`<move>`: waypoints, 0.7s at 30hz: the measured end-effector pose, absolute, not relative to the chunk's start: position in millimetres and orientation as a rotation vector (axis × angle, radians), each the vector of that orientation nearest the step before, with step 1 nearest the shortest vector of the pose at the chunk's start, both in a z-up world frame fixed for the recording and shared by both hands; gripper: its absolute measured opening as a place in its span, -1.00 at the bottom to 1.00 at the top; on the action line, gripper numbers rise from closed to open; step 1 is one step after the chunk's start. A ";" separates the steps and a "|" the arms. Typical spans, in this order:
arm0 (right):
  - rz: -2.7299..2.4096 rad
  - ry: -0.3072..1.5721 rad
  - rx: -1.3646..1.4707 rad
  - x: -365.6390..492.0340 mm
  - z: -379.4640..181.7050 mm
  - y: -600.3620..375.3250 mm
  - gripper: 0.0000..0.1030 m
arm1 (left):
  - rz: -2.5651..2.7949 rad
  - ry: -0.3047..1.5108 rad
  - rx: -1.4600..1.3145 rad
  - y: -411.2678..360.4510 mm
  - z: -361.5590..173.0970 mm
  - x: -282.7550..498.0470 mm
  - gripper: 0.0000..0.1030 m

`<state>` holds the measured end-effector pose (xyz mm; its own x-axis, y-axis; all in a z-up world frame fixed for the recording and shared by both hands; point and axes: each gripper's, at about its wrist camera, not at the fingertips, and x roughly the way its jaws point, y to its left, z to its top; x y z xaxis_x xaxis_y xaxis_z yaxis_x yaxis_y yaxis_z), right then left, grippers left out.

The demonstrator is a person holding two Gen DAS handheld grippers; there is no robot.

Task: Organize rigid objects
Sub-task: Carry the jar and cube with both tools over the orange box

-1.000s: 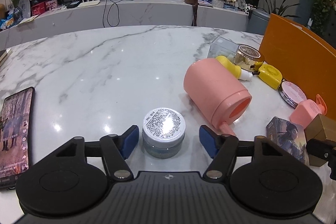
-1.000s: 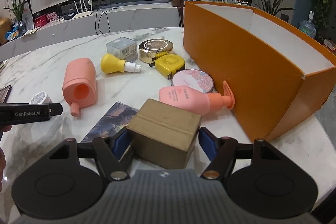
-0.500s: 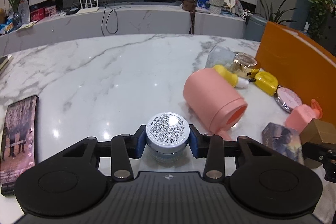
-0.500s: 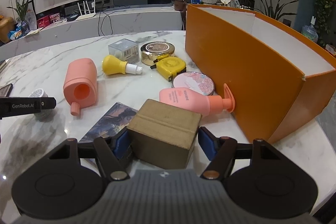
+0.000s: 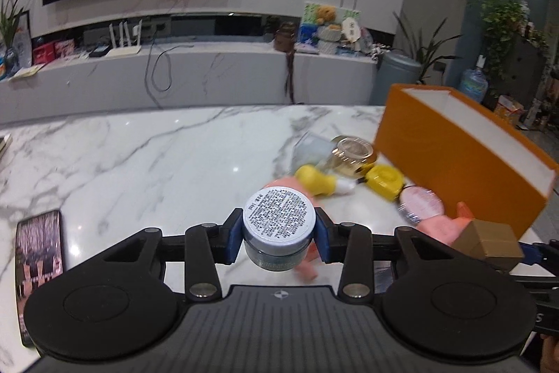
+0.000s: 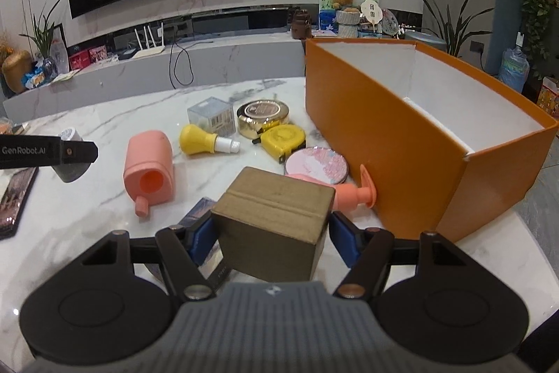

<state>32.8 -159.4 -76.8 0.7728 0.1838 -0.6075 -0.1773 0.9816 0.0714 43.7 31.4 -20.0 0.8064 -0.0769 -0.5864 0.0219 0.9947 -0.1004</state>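
My left gripper [image 5: 278,235] is shut on a small round jar [image 5: 277,228] with a white printed lid and holds it above the marble table [image 5: 139,163]. My right gripper [image 6: 270,238] is shut on a brown cardboard box [image 6: 276,219], lifted off the table, left of the open orange box [image 6: 401,135]. On the table lie a pink container [image 6: 150,170], a yellow bulb [image 6: 202,139], a yellow tape measure [image 6: 284,137], a gold tin [image 6: 262,114], a pink compact [image 6: 316,164] and a pink pump bottle [image 6: 353,193].
A phone [image 5: 38,254] lies at the table's left edge. A clear cube [image 6: 210,114] stands behind the bulb. A flat picture box [image 6: 201,215] lies under my right gripper. The left gripper [image 6: 45,152] shows at the left of the right wrist view.
My left gripper closed on the jar and lifted it off the table. My right gripper closed on the brown box and raised it.
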 end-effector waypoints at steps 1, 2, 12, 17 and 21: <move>0.196 0.654 0.015 31.3 -74.4 -161.3 0.32 | -0.065 0.625 -0.084 27.8 -16.1 43.1 -0.09; 0.197 0.649 0.021 30.2 -71.7 -163.3 0.32 | -0.076 0.619 -0.078 24.2 -12.5 42.6 -0.09; 0.201 0.587 0.071 27.0 -34.7 -198.7 0.33 | -0.195 0.576 -0.032 -20.4 14.0 56.1 -0.09; 0.191 0.562 0.139 33.6 -17.4 -226.4 0.33 | -0.277 0.574 0.011 -54.9 19.6 71.3 -0.09; 0.158 0.513 0.170 38.9 -2.1 -248.4 0.33 | -0.336 0.556 0.052 -82.9 27.2 86.2 -0.09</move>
